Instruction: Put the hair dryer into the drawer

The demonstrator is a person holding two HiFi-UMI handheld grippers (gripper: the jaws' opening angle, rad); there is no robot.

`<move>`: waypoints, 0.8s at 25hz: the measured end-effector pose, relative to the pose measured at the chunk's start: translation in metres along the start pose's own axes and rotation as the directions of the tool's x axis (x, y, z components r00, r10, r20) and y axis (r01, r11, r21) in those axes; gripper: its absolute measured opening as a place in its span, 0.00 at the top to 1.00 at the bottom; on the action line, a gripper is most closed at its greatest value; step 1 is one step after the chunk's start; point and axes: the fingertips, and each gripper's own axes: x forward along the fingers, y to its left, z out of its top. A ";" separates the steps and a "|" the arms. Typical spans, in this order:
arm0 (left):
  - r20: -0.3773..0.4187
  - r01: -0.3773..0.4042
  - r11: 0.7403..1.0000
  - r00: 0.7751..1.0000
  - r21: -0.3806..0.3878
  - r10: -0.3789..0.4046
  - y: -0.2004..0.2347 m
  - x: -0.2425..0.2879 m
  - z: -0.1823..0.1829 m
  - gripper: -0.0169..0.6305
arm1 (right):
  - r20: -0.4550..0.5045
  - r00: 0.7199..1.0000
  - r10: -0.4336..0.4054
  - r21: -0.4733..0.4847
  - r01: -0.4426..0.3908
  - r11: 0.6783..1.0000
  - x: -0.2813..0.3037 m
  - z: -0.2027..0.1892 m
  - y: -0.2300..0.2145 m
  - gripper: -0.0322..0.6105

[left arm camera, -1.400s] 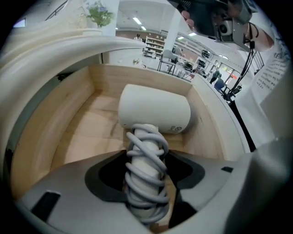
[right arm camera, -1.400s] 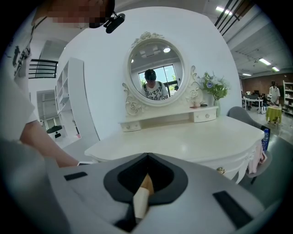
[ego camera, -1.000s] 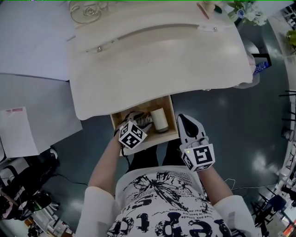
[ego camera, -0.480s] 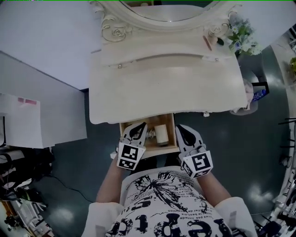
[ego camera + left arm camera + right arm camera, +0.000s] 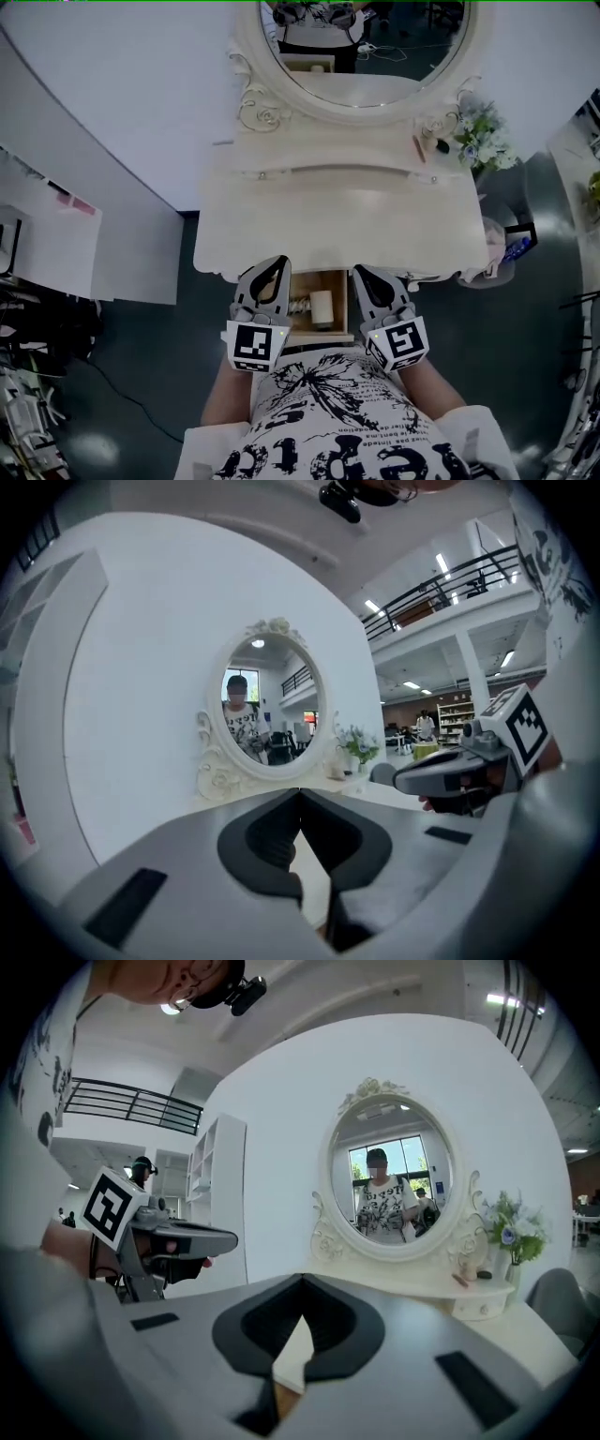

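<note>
Fingers [image 5: 258, 846] on the left gripper [image 5: 274, 266]: closed, tips meeting, nothing between them. Right gripper [image 5: 365, 273] is the same, with fingers [image 5: 328, 1330] tip to tip and empty.

Both grippers are held side by side in front of the person's torso, marker cubes toward the printed shirt and noses toward the dressing table. In the head view the left tips overlap the near edge of the worktop [image 5: 347, 220], and the right tips sit just at that edge. Each gripper view looks roughly level at the mirror, with the other gripper off to the side.

Hair dryer [image 5: 320, 307] is in the open drawer [image 5: 314, 337], which is pulled out below the worktop's front edge. In the head view it lies between the two grippers, and neither holds it. A pale barrel is visible with a ribbed part just left of it; I can't tell whether that is cord or handle.

Oval mirror [image 5: 366, 47] in an ornate frame stands at the back of the worktop and reflects the person. Flowers [image 5: 483, 141] are at the back right corner, with a thin brown stick [image 5: 418, 148] near them on the raised rear ledge. Rest of the worktop is bare. Dark glossy floor on both sides.
</note>
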 end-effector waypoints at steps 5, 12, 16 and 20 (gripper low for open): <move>0.083 -0.059 0.998 0.995 -0.017 0.060 0.005 -0.008 0.036 0.94 | 0.048 0.998 0.039 -0.030 -0.037 0.999 -0.001 0.025 -0.001 0.93; 0.086 -0.055 0.996 0.994 -0.069 0.061 0.000 -0.005 0.044 0.94 | 0.064 0.997 0.044 -0.042 -0.041 0.998 -0.004 0.038 -0.010 0.93; 0.066 -0.073 0.995 0.995 -0.064 0.077 0.001 -0.002 0.042 0.94 | 0.063 0.997 0.033 -0.034 -0.031 0.999 -0.006 0.039 -0.015 0.93; 0.051 -0.080 0.994 0.995 -0.069 0.083 0.003 -0.002 0.040 0.94 | 0.055 0.998 0.028 -0.026 -0.027 0.999 -0.006 0.039 -0.015 0.93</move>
